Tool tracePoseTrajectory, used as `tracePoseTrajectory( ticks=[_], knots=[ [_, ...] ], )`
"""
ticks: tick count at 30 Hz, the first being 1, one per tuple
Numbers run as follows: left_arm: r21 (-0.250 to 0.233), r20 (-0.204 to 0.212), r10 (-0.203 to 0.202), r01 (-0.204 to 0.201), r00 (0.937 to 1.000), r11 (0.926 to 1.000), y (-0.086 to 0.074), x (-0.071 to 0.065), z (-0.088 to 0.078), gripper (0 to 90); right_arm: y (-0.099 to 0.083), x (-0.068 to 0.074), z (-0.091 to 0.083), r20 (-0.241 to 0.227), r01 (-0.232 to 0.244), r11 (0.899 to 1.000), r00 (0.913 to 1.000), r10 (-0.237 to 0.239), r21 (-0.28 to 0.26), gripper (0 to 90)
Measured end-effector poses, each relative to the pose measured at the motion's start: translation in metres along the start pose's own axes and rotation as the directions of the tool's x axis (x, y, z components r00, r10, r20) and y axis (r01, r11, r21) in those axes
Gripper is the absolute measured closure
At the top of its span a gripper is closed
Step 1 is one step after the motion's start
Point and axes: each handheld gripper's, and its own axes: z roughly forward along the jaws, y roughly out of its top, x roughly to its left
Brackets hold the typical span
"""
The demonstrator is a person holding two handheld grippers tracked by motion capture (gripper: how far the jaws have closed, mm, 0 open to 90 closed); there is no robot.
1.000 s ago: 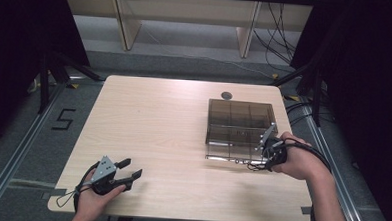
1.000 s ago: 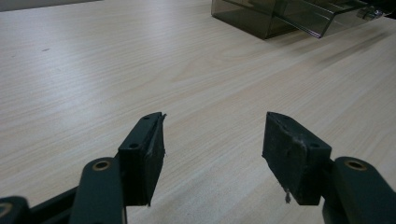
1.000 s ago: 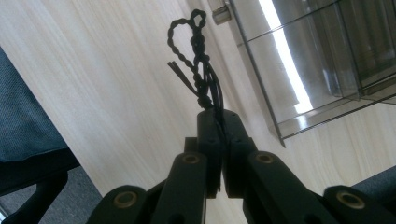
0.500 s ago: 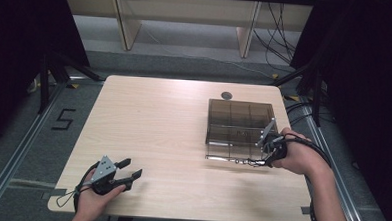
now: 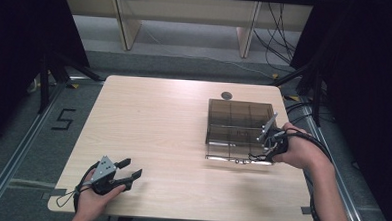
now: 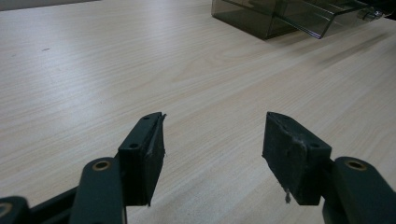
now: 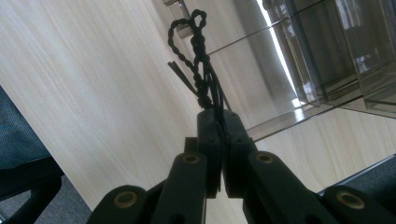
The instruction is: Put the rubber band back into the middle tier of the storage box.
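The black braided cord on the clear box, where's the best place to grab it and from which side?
Grip the black braided cord low on its straight twisted run, just under the loop, where the right claw is shut on it. Come from the near, open side of the clear box, along the cord's line: its loop end sits at the box's front, and the strands are thin enough for closed pads.

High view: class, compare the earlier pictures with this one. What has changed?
Hardly anything. The right claw stays shut on a black twisted cord at the clear box's near edge, perhaps shifted slightly. The left claw stays open at the table's near corner.
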Motion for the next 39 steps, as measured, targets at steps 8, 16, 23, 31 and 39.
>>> tracePoseTrajectory(
  ticks=[8,16,23,31,39],
  knots=[
    [-0.001,0.000,0.000,0.000,1.0000,1.0000,0.000,0.000,0.000,38.2,0.002,-0.008,-0.003,0.001,-0.008,1.000,1.0000,0.008,0.002,88.7],
    [-0.001,0.000,-0.002,0.002,1.0000,1.0000,0.000,0.000,0.000,38.2,0.006,-0.013,-0.002,0.006,-0.024,1.000,0.9997,0.024,-0.006,88.7],
    [0.004,-0.006,0.014,-0.014,0.9999,0.9999,0.000,0.001,-0.001,38.1,0.007,-0.020,0.001,0.005,-0.045,0.999,0.9990,0.045,0.006,88.6],
    [0.002,-0.005,0.014,-0.014,0.9999,0.9999,0.000,0.001,-0.001,38.1,0.006,-0.026,0.005,0.025,-0.051,0.999,0.9984,0.051,-0.007,88.6],
    [0.001,-0.003,-0.001,0.001,1.0000,1.0000,0.000,0.000,0.000,38.1,0.004,-0.030,0.009,0.026,-0.064,0.998,0.9976,0.064,0.005,88.6]
  ],
)
